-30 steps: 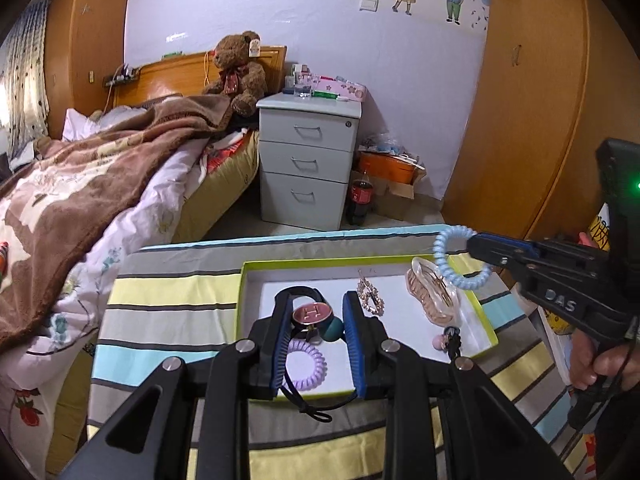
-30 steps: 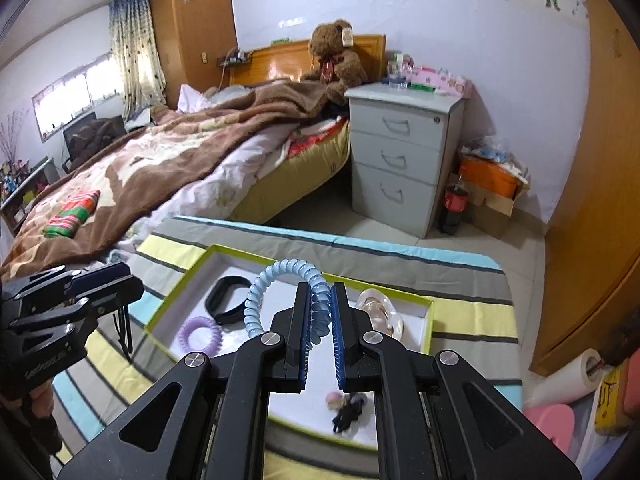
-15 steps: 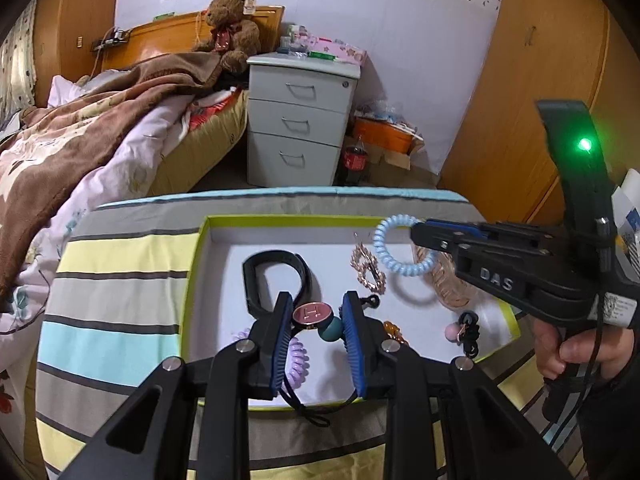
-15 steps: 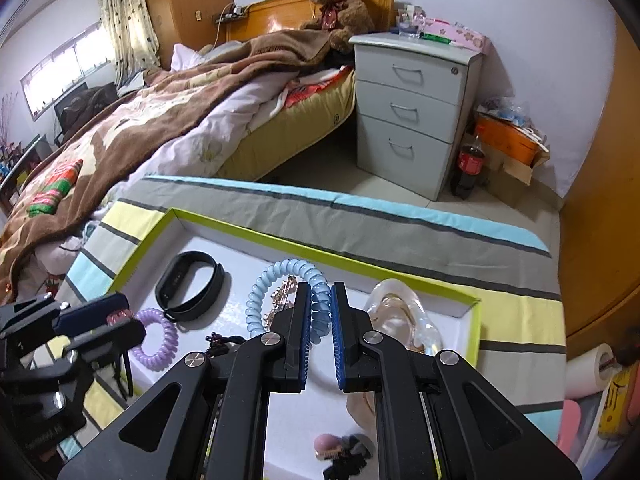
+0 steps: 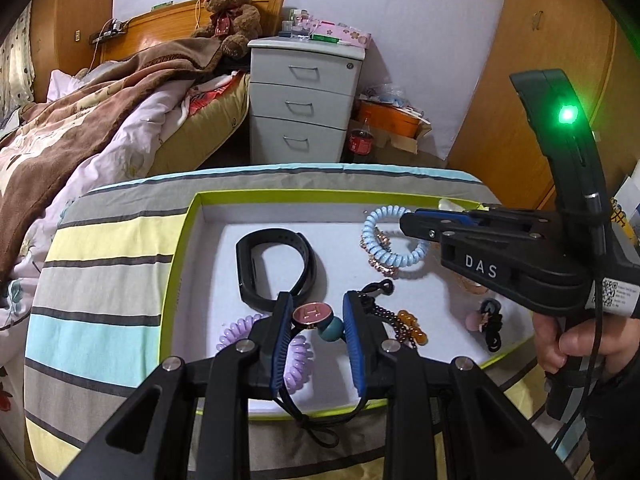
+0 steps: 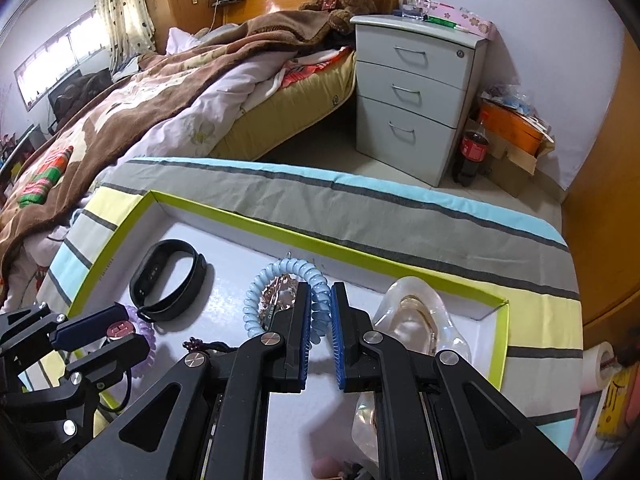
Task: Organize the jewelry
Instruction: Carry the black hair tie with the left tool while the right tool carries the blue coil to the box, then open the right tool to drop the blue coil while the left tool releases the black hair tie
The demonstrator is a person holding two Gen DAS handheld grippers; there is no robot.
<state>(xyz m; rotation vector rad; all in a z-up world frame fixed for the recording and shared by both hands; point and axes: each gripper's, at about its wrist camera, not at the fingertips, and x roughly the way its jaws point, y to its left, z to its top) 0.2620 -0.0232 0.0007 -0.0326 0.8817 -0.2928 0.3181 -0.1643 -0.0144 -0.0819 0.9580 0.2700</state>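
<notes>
A shallow tray [image 5: 182, 264] with a green rim is set on a striped cloth [image 5: 104, 248]. The jewelry is kept inside it.

On the left side of the tray, a black band [image 5: 276, 268] is laid flat, and a purple coil tie [image 5: 296, 360] is seen just in front of it. Above the purple tie, the left gripper [image 5: 318, 320] is held low. Its jaws are set narrow and are pressed on a black cord with a pink disc and a teal bead [image 5: 312, 314]. The loose loop of the cord is hung down below the jaws and over the near rim.

In the middle, a dark beaded string with amber beads [image 5: 404, 326] is laid just right of the left gripper.

Further right and toward the far rim, a blue coil tie [image 6: 280, 276] is held up by the right gripper [image 6: 318, 316]. These jaws are almost shut, with one side of the coil squeezed between them. The rest of the ring sticks out past the fingertips, over a gold chain piece [image 6: 276, 292] on the tray floor. A clear hair clip [image 6: 416, 316] is laid just to the right of it.

Both held things are already over the tray, so only a small drop is thought to be needed. The bare white floor lies nearest the right gripper, between the black band and the clear clip.
</notes>
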